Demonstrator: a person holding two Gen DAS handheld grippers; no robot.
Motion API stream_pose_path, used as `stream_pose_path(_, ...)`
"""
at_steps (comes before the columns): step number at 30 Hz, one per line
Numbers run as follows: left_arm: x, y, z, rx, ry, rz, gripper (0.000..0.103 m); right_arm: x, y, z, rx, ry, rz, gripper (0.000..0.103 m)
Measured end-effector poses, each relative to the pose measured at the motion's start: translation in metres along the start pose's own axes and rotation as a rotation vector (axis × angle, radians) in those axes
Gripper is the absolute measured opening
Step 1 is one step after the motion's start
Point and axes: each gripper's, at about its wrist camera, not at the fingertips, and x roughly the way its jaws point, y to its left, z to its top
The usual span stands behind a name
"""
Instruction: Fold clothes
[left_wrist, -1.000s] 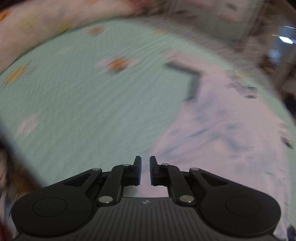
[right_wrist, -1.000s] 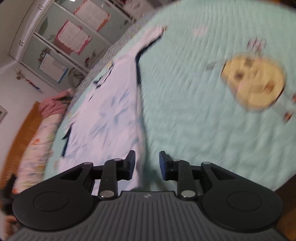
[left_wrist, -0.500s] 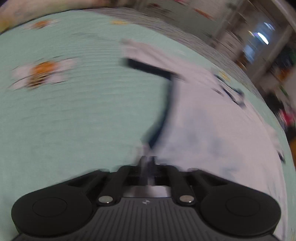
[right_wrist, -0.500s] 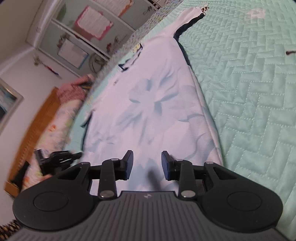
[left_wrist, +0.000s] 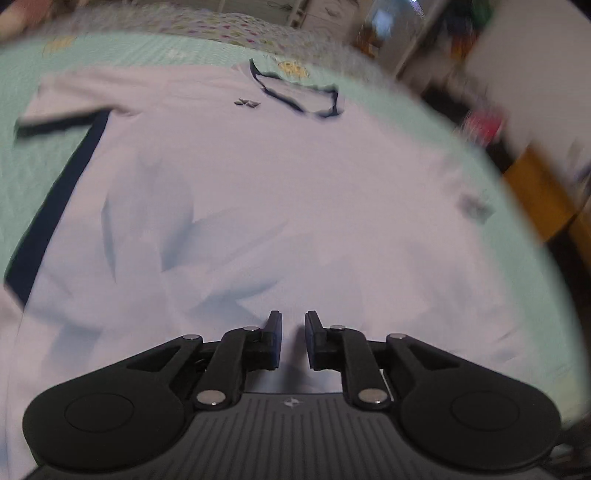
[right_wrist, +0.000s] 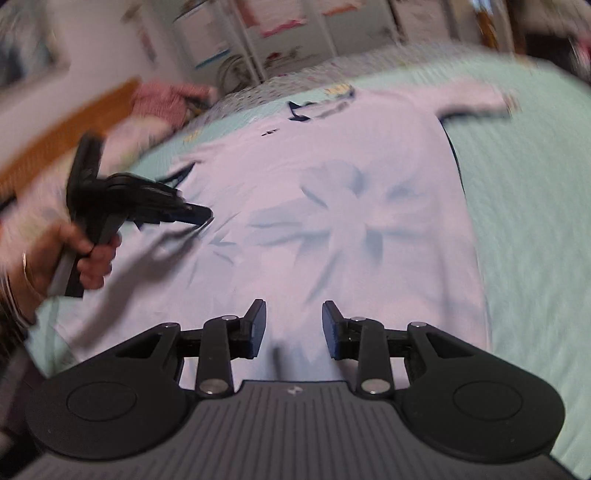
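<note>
A white T-shirt (left_wrist: 258, 177) with navy collar (left_wrist: 299, 92), navy side trim and a faint blue print lies flat on the mint quilted bed, collar at the far end. It also shows in the right wrist view (right_wrist: 332, 206). My left gripper (left_wrist: 292, 338) hovers over the shirt's lower part, jaws a little apart and empty. It also shows in the right wrist view (right_wrist: 205, 218), held by a hand at the shirt's left edge. My right gripper (right_wrist: 293, 326) is open and empty above the hem.
The mint quilt (right_wrist: 535, 206) extends to the right of the shirt. Pink bedding (right_wrist: 166, 99) and a wooden headboard (right_wrist: 66, 122) lie at far left. Cabinets (right_wrist: 280, 33) stand beyond the bed. A wooden edge (left_wrist: 535, 188) is at right.
Both grippers swung from the shirt's side edges to face it from the hem. The left gripper's jaws, closed half a second ago, now stand slightly apart.
</note>
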Motion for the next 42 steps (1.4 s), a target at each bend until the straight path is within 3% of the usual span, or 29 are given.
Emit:
stream_pose_path(2,-0.011,0.033,-0.003,-0.067,-0.029,0.053,0.006,0.006,0.001,0.015,-0.013,-0.032,-0.068,0.035)
stream_pose_path(5,-0.035,0.093,-0.01,-0.139,-0.049,0.113,0.003,0.034,0.008,0.033,-0.032,0.0,-0.124,0.037)
stream_pose_path(6,-0.039,0.098,-0.01,-0.135,-0.048,0.128,0.003,0.046,0.013,0.037,-0.04,-0.008,-0.113,0.04)
stream_pose_path(7,-0.042,0.102,-0.011,-0.128,-0.046,0.143,0.003,0.061,0.022,0.039,-0.05,0.001,-0.119,0.05)
stream_pose_path(9,-0.05,0.109,-0.012,-0.115,-0.042,0.173,0.003,0.091,0.047,0.041,-0.049,0.042,-0.134,0.054)
stream_pose_path(11,-0.057,0.116,-0.013,-0.101,-0.038,0.203,0.003,0.116,0.086,0.037,-0.067,0.062,-0.043,0.055)
stream_pose_path(15,-0.071,0.131,-0.015,-0.074,-0.03,0.263,0.005,0.141,0.183,0.018,-0.302,0.144,0.199,0.056)
stream_pose_path(17,-0.081,0.135,-0.011,-0.127,-0.04,0.215,0.012,0.135,0.206,0.011,-0.393,0.17,0.304,0.052)
stream_pose_path(21,-0.087,0.114,0.001,-0.098,-0.073,0.014,0.032,0.137,0.196,0.015,-0.306,0.166,0.223,0.052)
stream_pose_path(24,-0.072,0.101,-0.005,0.002,0.002,-0.052,0.037,0.139,0.188,0.018,-0.241,0.163,0.163,0.052)
stream_pose_path(25,-0.063,0.103,-0.009,0.027,0.046,-0.022,0.037,0.14,0.19,0.017,-0.239,0.165,0.165,0.053)
stream_pose_path(26,-0.055,0.11,-0.014,0.028,0.08,0.032,0.031,0.141,0.213,0.008,-0.318,0.18,0.261,0.053)
stream_pose_path(27,-0.056,0.12,-0.018,0.01,0.067,0.034,0.016,0.142,0.235,-0.001,-0.388,0.2,0.357,0.053)
stream_pose_path(29,-0.07,0.144,-0.02,-0.055,0.052,0.028,0.015,0.142,0.262,-0.006,-0.419,0.243,0.504,0.048)
stream_pose_path(30,-0.078,0.153,-0.023,-0.071,0.051,0.044,0.015,0.14,0.266,-0.004,-0.414,0.239,0.515,0.046)
stream_pose_path(32,-0.096,0.167,-0.029,-0.086,0.05,0.065,0.017,0.129,0.248,0.006,-0.342,0.16,0.437,0.046)
stream_pose_path(34,-0.115,0.172,-0.037,-0.098,0.042,-0.006,0.019,0.118,0.218,0.015,-0.239,0.076,0.306,0.048)
stream_pose_path(36,-0.127,0.169,-0.045,-0.111,0.008,-0.095,0.026,0.118,0.205,0.012,-0.173,0.081,0.183,0.05)
stream_pose_path(37,-0.126,0.164,-0.043,-0.124,-0.001,-0.122,0.031,0.123,0.217,0.004,-0.216,0.123,0.255,0.05)
stream_pose_path(39,-0.12,0.151,-0.038,-0.152,-0.019,-0.17,0.031,0.132,0.241,-0.009,-0.295,0.202,0.398,0.052)
stream_pose_path(40,-0.116,0.144,-0.033,-0.143,-0.018,-0.18,0.031,0.131,0.244,-0.006,-0.292,0.222,0.465,0.049)
stream_pose_path(42,-0.111,0.133,-0.023,-0.105,-0.018,-0.152,0.031,0.127,0.245,0.001,-0.279,0.243,0.568,0.035)
